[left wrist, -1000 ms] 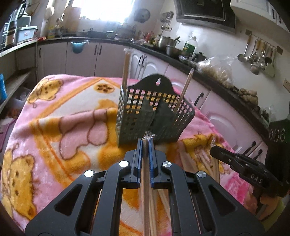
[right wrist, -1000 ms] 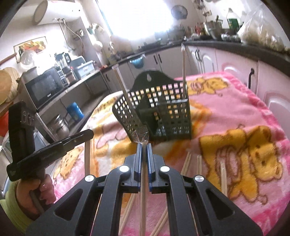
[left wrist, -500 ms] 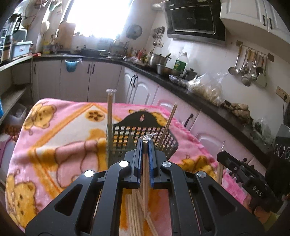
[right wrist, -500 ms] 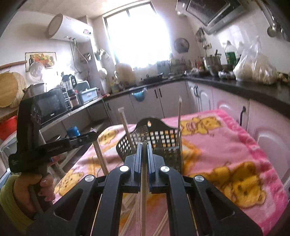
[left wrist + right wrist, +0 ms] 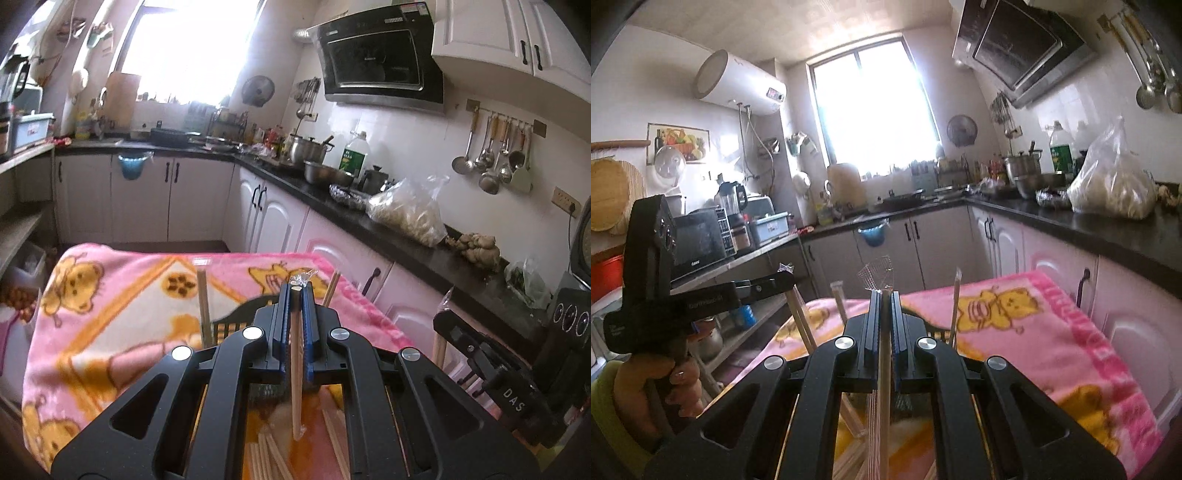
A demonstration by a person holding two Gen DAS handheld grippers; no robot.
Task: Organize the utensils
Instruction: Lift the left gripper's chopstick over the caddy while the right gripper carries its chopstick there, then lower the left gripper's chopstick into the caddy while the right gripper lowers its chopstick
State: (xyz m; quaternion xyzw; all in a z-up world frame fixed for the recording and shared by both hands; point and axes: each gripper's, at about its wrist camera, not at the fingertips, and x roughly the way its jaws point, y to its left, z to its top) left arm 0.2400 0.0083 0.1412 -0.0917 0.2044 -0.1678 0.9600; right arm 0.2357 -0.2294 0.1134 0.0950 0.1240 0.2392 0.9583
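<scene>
Left gripper (image 5: 295,291) is clamped on a single wooden chopstick (image 5: 295,369) in a clear plastic sleeve, the stick hanging down between the blue pads with its wrapped top poking just above them. Right gripper (image 5: 884,295), seen from its own camera, is likewise closed on a second wrapped chopstick (image 5: 884,387), its crinkled sleeve standing up past the tips. Both hover above a worktop covered by a pink cartoon blanket (image 5: 110,314). A dark slotted basket (image 5: 240,314), largely hidden behind the left gripper, already holds two upright chopsticks, one at (image 5: 203,306). More loose chopsticks (image 5: 266,454) lie on the blanket below, though blur makes their number hard to judge.

Judging by their look, the sticks are light and stiff, but the plastic wrap is likely slippery, so a firm pinch near the upper end, leaving the long lower part free to drop into the basket, seems the sound hold.
</scene>
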